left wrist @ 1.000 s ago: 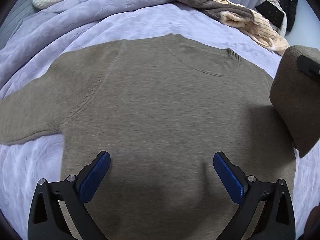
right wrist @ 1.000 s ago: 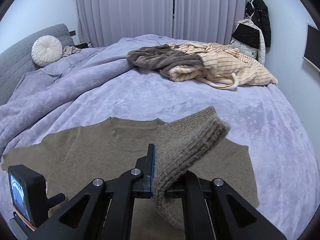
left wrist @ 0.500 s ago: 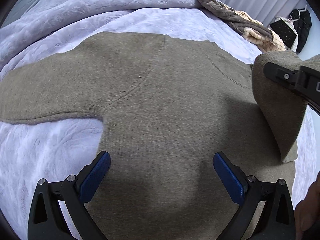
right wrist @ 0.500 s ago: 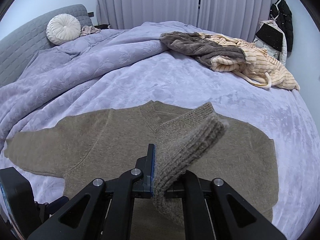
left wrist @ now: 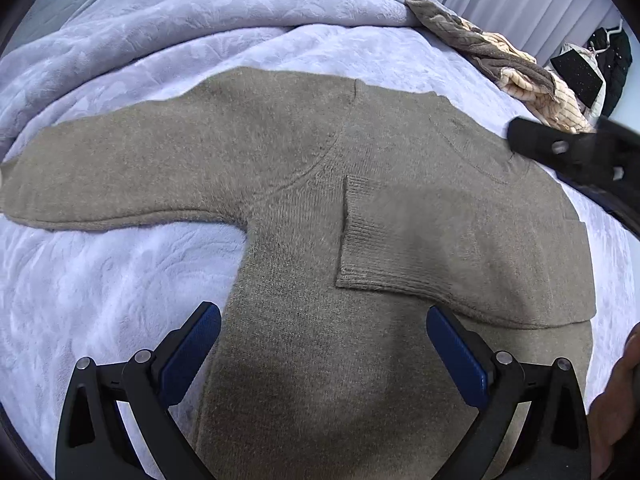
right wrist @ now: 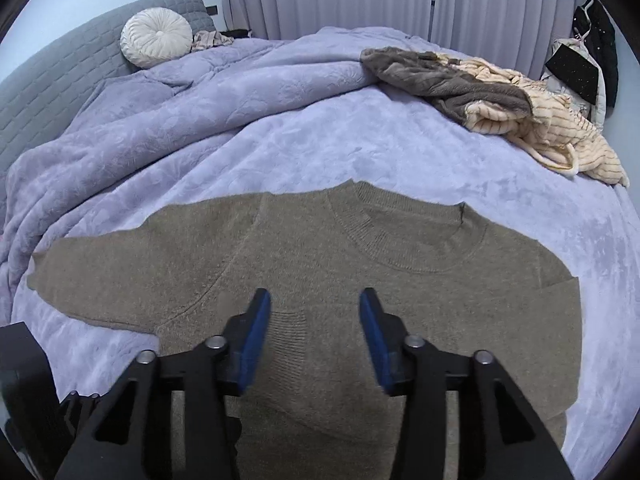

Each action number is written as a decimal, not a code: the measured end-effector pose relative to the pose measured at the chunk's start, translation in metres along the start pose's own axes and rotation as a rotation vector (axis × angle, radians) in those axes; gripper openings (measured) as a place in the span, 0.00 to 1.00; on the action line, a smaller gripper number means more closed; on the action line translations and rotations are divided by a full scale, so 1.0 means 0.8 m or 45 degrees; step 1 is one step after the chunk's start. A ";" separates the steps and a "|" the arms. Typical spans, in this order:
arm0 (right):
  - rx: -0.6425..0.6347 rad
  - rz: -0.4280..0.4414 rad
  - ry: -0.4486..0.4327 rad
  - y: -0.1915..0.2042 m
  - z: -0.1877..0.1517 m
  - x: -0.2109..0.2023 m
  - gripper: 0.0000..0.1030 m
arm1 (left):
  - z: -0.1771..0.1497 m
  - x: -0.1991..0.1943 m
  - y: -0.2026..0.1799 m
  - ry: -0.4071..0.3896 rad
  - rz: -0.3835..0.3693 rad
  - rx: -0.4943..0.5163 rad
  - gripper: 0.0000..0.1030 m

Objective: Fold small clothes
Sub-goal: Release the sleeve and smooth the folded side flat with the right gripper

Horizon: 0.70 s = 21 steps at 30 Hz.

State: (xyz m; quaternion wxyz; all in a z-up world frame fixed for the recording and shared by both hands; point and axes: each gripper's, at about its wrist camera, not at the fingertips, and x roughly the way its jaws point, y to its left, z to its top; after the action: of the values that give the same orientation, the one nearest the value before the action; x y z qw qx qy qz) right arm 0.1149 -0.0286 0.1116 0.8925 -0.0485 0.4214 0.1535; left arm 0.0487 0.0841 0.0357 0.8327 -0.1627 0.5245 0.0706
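On the lavender bedspread [right wrist: 360, 140], sweater [right wrist: 320, 264] flat beneath both released hand-held grippers [left wrist: 324, 348] [right wrist: 314, 332].

Bare blanket [right wrist: 400, 148] beyond sweater [right wrist: 320, 264]; clothes pile [right wrist: 480, 92] blocks far right corner.

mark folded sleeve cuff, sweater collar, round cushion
folded sleeve cuff [left wrist: 362, 232]: left wrist view, ribbed end lying on the chest.
sweater collar [right wrist: 404, 236]: right wrist view, ribbed neckband front.
round cushion [right wrist: 157, 38]: right wrist view, centre button.
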 end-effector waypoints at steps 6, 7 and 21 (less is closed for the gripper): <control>0.079 -0.089 -0.023 -0.085 -0.006 -0.022 0.62 | 0.011 -0.015 -0.054 -0.031 -0.072 0.110 1.00; 0.074 -0.149 0.013 -0.102 -0.012 -0.014 0.62 | 0.014 -0.013 -0.067 -0.035 -0.073 0.138 1.00; 0.257 -0.272 0.195 -0.280 -0.084 0.026 0.66 | 0.033 0.063 -0.130 0.045 -0.009 0.336 1.00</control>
State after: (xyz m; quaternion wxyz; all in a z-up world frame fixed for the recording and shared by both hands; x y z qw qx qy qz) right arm 0.1481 -0.2507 0.0432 0.8693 -0.0146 0.4940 0.0104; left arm 0.1231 -0.0067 0.0210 0.8377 -0.0549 0.5433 -0.0047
